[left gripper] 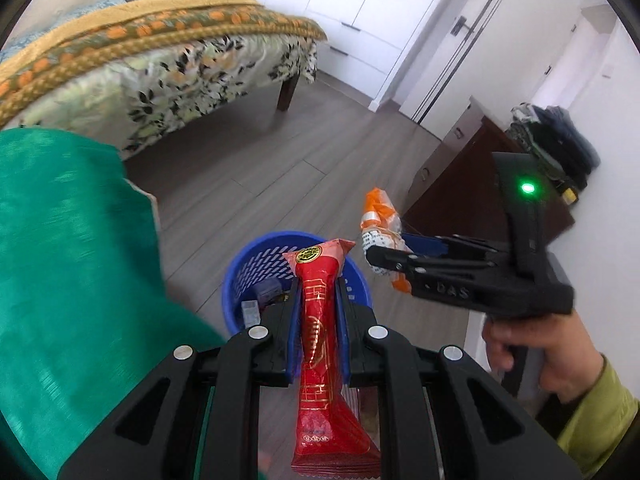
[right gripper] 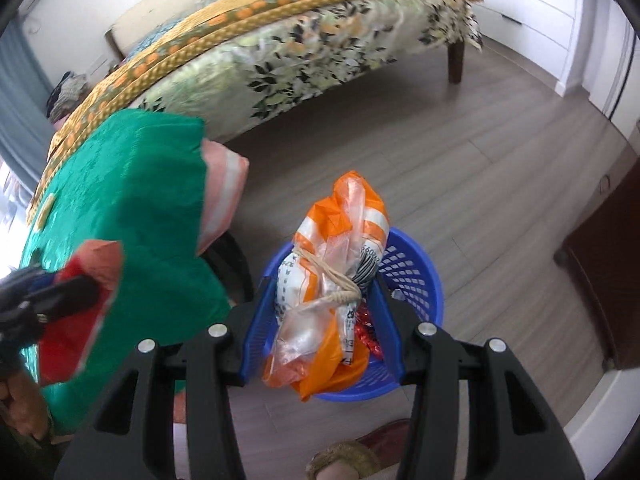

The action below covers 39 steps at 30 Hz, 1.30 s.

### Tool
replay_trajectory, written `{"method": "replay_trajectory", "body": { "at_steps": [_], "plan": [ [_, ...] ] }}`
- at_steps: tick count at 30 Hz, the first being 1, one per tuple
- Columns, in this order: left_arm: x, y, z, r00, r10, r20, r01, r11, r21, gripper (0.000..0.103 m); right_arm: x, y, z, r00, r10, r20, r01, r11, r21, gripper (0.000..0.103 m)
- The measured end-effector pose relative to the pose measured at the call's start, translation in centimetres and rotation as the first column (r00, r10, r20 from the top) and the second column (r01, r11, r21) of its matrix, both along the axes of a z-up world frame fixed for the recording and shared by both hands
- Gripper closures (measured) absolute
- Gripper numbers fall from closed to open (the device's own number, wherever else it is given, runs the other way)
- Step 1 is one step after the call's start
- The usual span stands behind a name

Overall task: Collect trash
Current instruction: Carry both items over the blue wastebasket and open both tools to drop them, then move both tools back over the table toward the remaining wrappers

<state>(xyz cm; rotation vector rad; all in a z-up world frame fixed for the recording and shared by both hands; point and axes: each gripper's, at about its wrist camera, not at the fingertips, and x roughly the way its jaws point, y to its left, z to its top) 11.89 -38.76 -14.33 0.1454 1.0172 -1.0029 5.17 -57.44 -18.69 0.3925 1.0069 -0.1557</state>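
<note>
I am over a grey wood-plank floor [left gripper: 248, 168] in a bedroom, and I place everything by the round blue perforated plastic basket [left gripper: 256, 268] standing on those boards. Beyond the basket is the bed with a leaf-print sheet and an orange-bordered yellow blanket [left gripper: 168, 52], raised on dark wooden legs, and behind that a wall of white cupboard doors [left gripper: 360, 4]. Left of the basket, close in, a large green cloth-covered surface [left gripper: 68, 248] fills my view; its edge comes near the basket rim. Right of the basket stands a dark brown wooden cabinet [left gripper: 476, 188] with folded clothes on top. Bare floor lies between the basket and the bed, and a narrower strip between the basket and the cabinet.

My left gripper [left gripper: 318, 300] is above the basket, its blue pads pinched tight on a long red foil snack wrapper with gold print [left gripper: 320, 320]. My right gripper [right gripper: 320, 316] is also above the basket, jaws partly closed and pressing a crumpled orange-and-white plastic bag tied with string [right gripper: 332, 280]. A few small scraps, one shiny red [right gripper: 366, 330], already lie inside the basket.
</note>
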Motion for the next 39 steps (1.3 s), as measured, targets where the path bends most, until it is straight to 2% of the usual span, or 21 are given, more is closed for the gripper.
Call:
{"method": "replay_trajectory", "body": {
  "at_steps": [2, 4, 5, 6, 8, 10, 11, 12, 14, 16, 19, 23, 26, 29, 30, 33, 36, 39],
  "plan": [
    [0.6, -1.6, -1.2, 1.000, 0.007, 0.002, -0.007, 1.000, 0.014, 0.088, 0.0, -0.8, -0.5, 1.000, -0.012, 0.006, 0.012, 1.000, 0.021, 0.055],
    [1.5, -3.4, -2.4, 1.000, 0.016, 0.012, -0.016, 1.000, 0.007, 0.081, -0.1, -1.9, -1.0, 0.999, -0.034, 0.016, 0.033, 0.998, 0.056, 0.046],
    [1.8, -4.1, -2.9, 1.000, 0.019, 0.018, -0.019, 1.000, -0.002, 0.061, -0.2, -2.4, -1.1, 0.998, -0.051, 0.023, 0.049, 0.997, 0.065, 0.035],
    [2.1, -4.3, -3.1, 1.000, 0.022, 0.022, -0.022, 1.000, -0.004, 0.040, -0.5, -3.1, -1.0, 0.996, -0.079, 0.035, 0.076, 0.994, 0.076, 0.034],
    [2.3, -4.7, -3.1, 0.997, 0.050, 0.052, -0.050, 0.999, -0.003, 0.031, -1.0, -4.0, -0.5, 0.992, -0.113, 0.057, 0.107, 0.990, 0.094, 0.033],
    [2.2, -4.1, -2.3, 0.996, 0.056, 0.072, -0.055, 0.998, -0.014, 0.021, -1.6, -4.5, 0.4, 0.986, -0.143, 0.089, 0.137, 0.988, 0.073, 0.024],
    [1.9, -3.6, -1.7, 0.993, 0.066, 0.097, -0.065, 0.998, -0.019, 0.013, -1.9, -4.7, 0.7, 0.983, -0.156, 0.100, 0.150, 0.987, 0.057, 0.018],
    [1.5, -2.8, -0.9, 0.987, 0.079, 0.137, -0.076, 0.997, -0.025, 0.009, -2.2, -4.7, 1.1, 0.979, -0.170, 0.116, 0.166, 0.985, 0.041, 0.016],
    [0.7, -1.4, 0.3, 0.977, 0.094, 0.192, -0.090, 0.995, -0.031, 0.008, -2.6, -4.6, 1.6, 0.974, -0.179, 0.141, 0.177, 0.984, 0.026, 0.012],
    [-0.6, 1.3, 1.8, 0.956, 0.127, 0.264, -0.118, 0.992, -0.048, 0.008, -2.8, -4.0, 2.4, 0.967, -0.184, 0.174, 0.190, 0.982, -0.018, 0.007],
    [-2.2, 5.6, 3.2, 0.928, 0.191, 0.319, -0.179, 0.982, -0.066, 0.005, -2.6, -2.0, 3.3, 0.966, -0.149, 0.212, 0.170, 0.982, -0.084, 0.005],
    [-3.5, 11.6, 4.0, 0.929, 0.246, 0.278, -0.234, 0.969, -0.075, 0.005, -1.4, 2.5, 4.0, 0.973, -0.055, 0.226, 0.092, 0.984, -0.154, 0.005],
    [-4.5, 17.2, 3.9, 0.936, 0.268, 0.228, -0.262, 0.963, -0.056, 0.005, -0.9, 8.3, 4.7, 0.969, 0.052, 0.240, -0.007, 0.982, -0.187, 0.005],
    [-5.2, 22.4, 3.7, 0.934, 0.303, 0.192, -0.303, 0.953, -0.027, 0.005, 0.2, 15.7, 4.8, 0.952, 0.202, 0.232, -0.162, 0.970, -0.180, 0.005],
    [-5.3, 24.1, 3.6, 0.929, 0.321, 0.185, -0.323, 0.946, -0.022, 0.005, 0.9, 19.1, 4.8, 0.939, 0.269, 0.216, -0.232, 0.956, -0.182, 0.005],
    [-5.0, 30.0, 3.7, 0.892, 0.410, 0.191, -0.416, 0.909, -0.008, 0.005, 2.5, 25.1, 4.7, 0.909, 0.372, 0.190, -0.339, 0.922, -0.185, 0.005],
    [-3.9, 35.7, 4.0, 0.834, 0.507, 0.218, -0.519, 0.855, 0.000, 0.005, 4.6, 29.5, 4.9, 0.890, 0.424, 0.169, -0.392, 0.900, -0.191, 0.005],
    [-2.1, 39.4, 3.9, 0.789, 0.572, 0.224, -0.590, 0.807, 0.018, 0.005, 7.7, 33.5, 4.6, 0.870, 0.476, 0.126, -0.447, 0.871, -0.205, 0.005]
  ]
}}
